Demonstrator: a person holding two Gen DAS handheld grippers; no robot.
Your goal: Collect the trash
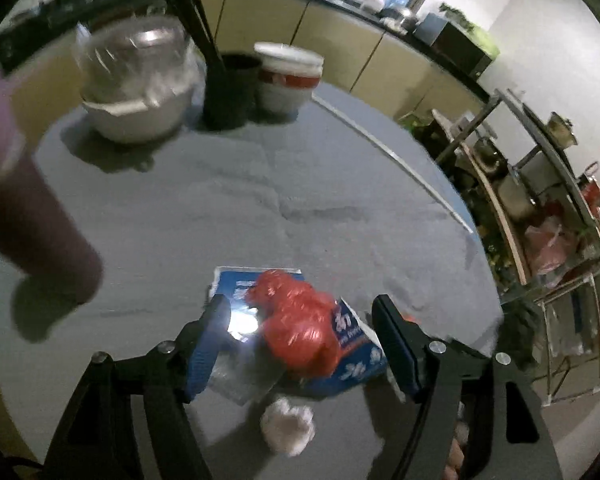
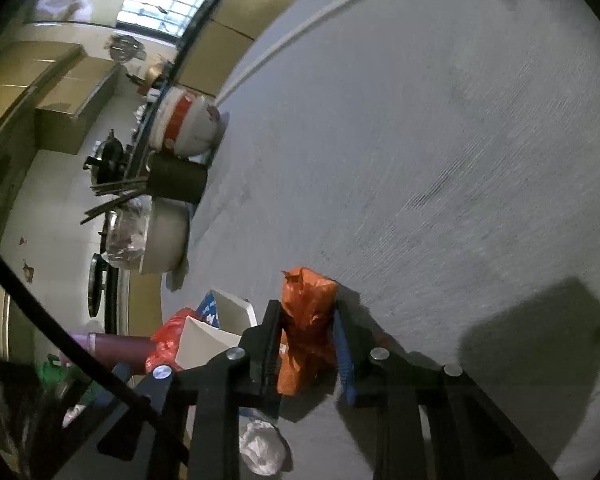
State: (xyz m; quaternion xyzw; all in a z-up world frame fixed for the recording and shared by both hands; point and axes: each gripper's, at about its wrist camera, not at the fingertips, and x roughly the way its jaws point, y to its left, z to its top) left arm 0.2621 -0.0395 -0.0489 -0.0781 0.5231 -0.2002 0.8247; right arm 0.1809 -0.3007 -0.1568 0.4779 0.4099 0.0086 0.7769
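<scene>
Orange wrapper is showing only in the right view, on the counter, right gripper fingers clamping it. Left gripper fingers are hanging spread over one red bag, one blue box, one white wad.

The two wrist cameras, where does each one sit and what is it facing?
Left wrist: rides the left claw, angled down at a red bag on a blue box; its open fingers show.
Right wrist: rides the right claw, rolled sideways, shut on an orange wrapper.
Shared: grey table, white tissue wad, red-banded tub.
</scene>
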